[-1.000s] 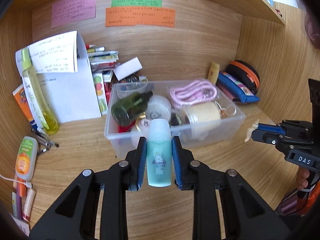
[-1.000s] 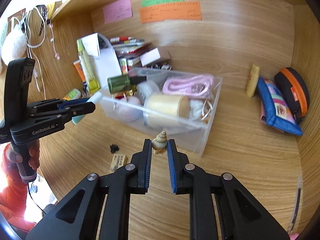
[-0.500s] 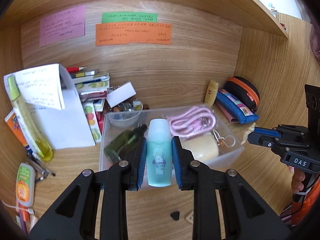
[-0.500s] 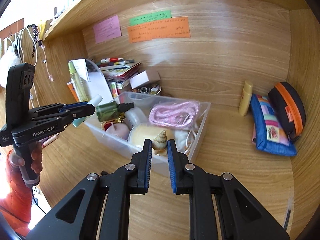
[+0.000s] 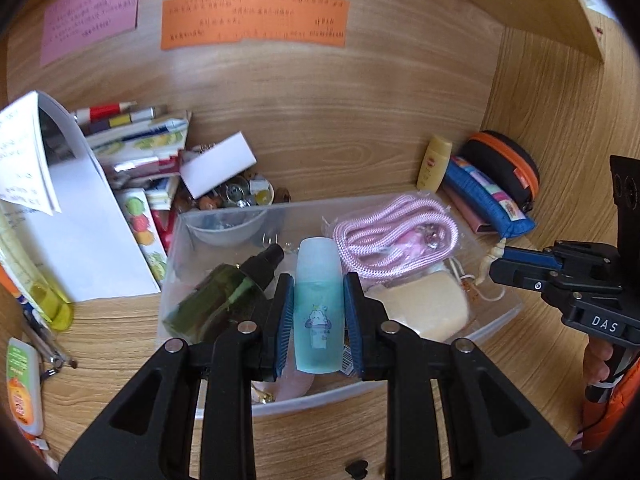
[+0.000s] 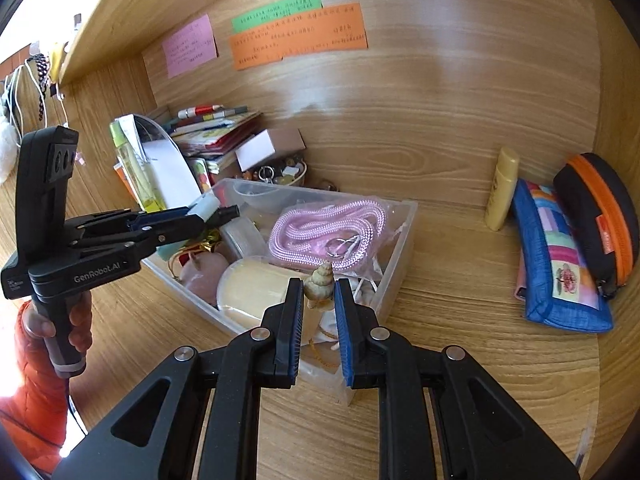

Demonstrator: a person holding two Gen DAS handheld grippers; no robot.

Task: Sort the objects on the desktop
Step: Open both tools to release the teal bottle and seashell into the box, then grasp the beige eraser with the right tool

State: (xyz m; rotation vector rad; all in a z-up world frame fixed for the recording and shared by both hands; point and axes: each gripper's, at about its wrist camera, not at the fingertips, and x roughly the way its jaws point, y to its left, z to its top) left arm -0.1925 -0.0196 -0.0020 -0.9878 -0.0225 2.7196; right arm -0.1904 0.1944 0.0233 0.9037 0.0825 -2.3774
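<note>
**Both grippers loaded, held above the clear bin**

Left wrist view: left gripper (image 5: 319,316) has its jaws clamped on a small pale-blue plastic bottle with a cartoon print (image 5: 319,308), cap pointing away, held above the clear plastic storage bin (image 5: 496,322). The bottle's lower end is cut off behind the pads. In the bin: a dark green spray bottle (image 5: 224,300) lying tilted, a coiled pink cord in a clear bag (image 5: 394,240), a cream round lid (image 5: 424,306); items under the gripper are hidden. The near bin wall is partly blocked by the gripper arms. The right gripper (image 5: 490,266) enters from the right edge, with something pale at its tip, too small to identify here. The print on the orange paper note (image 5: 254,20) on the wooden back wall is unreadable.

Right wrist view: right gripper (image 6: 319,300) jaws are pinched on a small beige spiral seashell (image 6: 320,282), above the bin's near right corner (image 6: 400,264). The shell's base is hidden between the pads. The left gripper (image 6: 200,212) shows at left, over the bin's left side, only the bottle's cap (image 6: 206,204) visible. The hand (image 6: 60,326) on its handle is partly cut off by the frame edge. A blue patchwork fabric pouch (image 6: 556,272) lies well apart at right.
</note>
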